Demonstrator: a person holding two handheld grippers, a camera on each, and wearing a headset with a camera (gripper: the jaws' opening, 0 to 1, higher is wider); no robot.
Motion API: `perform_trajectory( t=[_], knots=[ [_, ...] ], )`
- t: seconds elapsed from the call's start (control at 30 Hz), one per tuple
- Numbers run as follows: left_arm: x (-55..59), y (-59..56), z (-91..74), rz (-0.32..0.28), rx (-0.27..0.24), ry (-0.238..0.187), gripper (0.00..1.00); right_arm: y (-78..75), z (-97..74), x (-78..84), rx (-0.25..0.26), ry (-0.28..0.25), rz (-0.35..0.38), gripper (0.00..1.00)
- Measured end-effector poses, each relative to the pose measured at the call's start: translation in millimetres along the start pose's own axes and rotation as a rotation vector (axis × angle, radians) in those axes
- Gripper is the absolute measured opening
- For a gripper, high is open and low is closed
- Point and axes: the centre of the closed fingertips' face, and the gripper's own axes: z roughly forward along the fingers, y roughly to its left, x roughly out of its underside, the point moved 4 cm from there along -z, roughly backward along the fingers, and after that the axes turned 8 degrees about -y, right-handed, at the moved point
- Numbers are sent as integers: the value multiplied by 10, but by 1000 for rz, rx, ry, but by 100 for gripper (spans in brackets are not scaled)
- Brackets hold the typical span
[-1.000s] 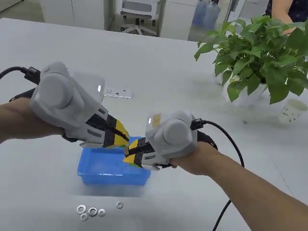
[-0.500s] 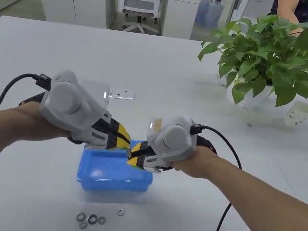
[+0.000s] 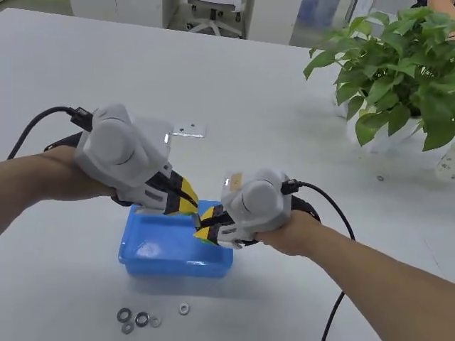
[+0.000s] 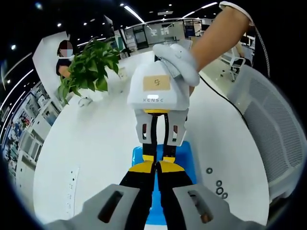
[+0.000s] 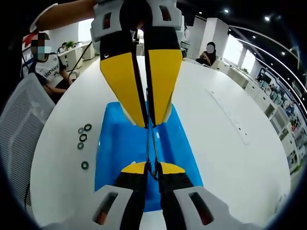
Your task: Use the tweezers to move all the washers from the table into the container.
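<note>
Tweezers point(image 5: 149, 148) are spanning the gap between the two tools above the blue container point(image 3: 170, 266). The right tool point(image 3: 206, 231) is pinching their near end, its jaws shut down on the thin legs. The left tool point(image 3: 189, 204), facing it tip to tip, is looking closed on the far end too, though the right gripper view is leaving that contact hard to read. Over the last second little has been changing apart from the headset drifting. Both tools are still hanging nose to nose over the container's far right corner, and neither has been dropping toward the work. The washers point(image 3: 141, 319) are still lying in a loose cluster of about five on the tabletop point(image 3: 284, 106) just beside the container's near wall, one sitting a little apart from the rest, and the container's floor is looking bare. That is suggesting the task is still sitting at its opening step, with the tweezers being passed or re-seated between the tools rather than working. No washer is counting as moved yet, and the whole transfer is remaining to be done.
</note>
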Motion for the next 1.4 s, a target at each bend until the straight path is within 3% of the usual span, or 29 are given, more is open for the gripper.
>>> perform_trajectory(
  t=[0.33, 0.67, 1.03, 1.4],
  knots=[
    [71, 11, 61, -11, 15, 8, 6, -8, 53, 90, -17, 14, -1, 10],
    [54, 14, 61, -14, 13, 3, 6, -20, 43, 84, -14, 10, -6, 11],
    [-22, -26, -5, -7, 10, 1, 6, 11, -24, 27, -5, 10, -22, 11],
    [-176, -109, -127, -8, 11, -10, 6, 69, -125, -130, 10, -5, -49, 11]
  ],
)
